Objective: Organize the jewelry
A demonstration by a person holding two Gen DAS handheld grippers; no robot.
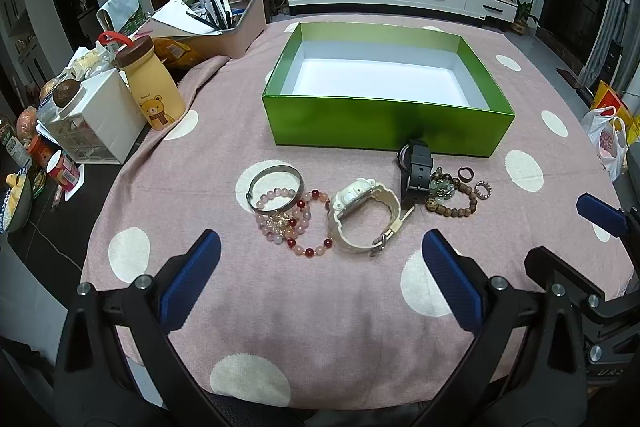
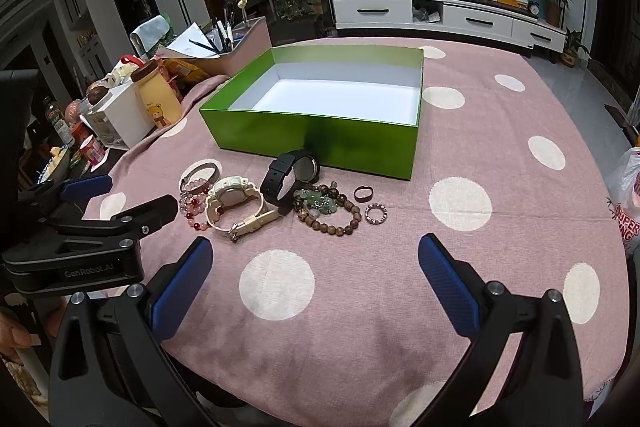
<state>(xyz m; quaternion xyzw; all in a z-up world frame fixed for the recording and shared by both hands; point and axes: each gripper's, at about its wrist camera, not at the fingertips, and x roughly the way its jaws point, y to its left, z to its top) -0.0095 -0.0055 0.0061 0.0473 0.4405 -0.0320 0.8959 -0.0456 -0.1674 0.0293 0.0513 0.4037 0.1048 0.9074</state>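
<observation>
An empty green box (image 1: pixel 384 125) (image 2: pixel 312 141) with a white inside stands on the pink dotted cloth. In front of it lie a silver bangle (image 1: pixel 275 174) (image 2: pixel 200 171), pink and red bead bracelets (image 1: pixel 298 227) (image 2: pixel 192 207), a cream watch (image 1: pixel 362 217) (image 2: pixel 234 201), a black watch (image 1: pixel 416 167) (image 2: pixel 288 177), a wooden bead bracelet (image 1: pixel 454 197) (image 2: pixel 330 213), a dark ring (image 1: pixel 465 174) (image 2: pixel 363 193) and a beaded ring (image 1: pixel 483 190) (image 2: pixel 376 213). My left gripper (image 1: pixel 320 267) is open and empty, short of the jewelry. My right gripper (image 2: pixel 316 267) is open and empty, also short of it.
At the left table edge stand a yellow bear bottle (image 1: pixel 154 91) (image 2: pixel 158 103), a white drawer box (image 1: pixel 94 123) and a pen holder tray (image 1: pixel 228 27). A plastic bag (image 1: pixel 608 143) hangs at the right. The left gripper's body (image 2: pixel 80 239) shows at the right wrist view's left.
</observation>
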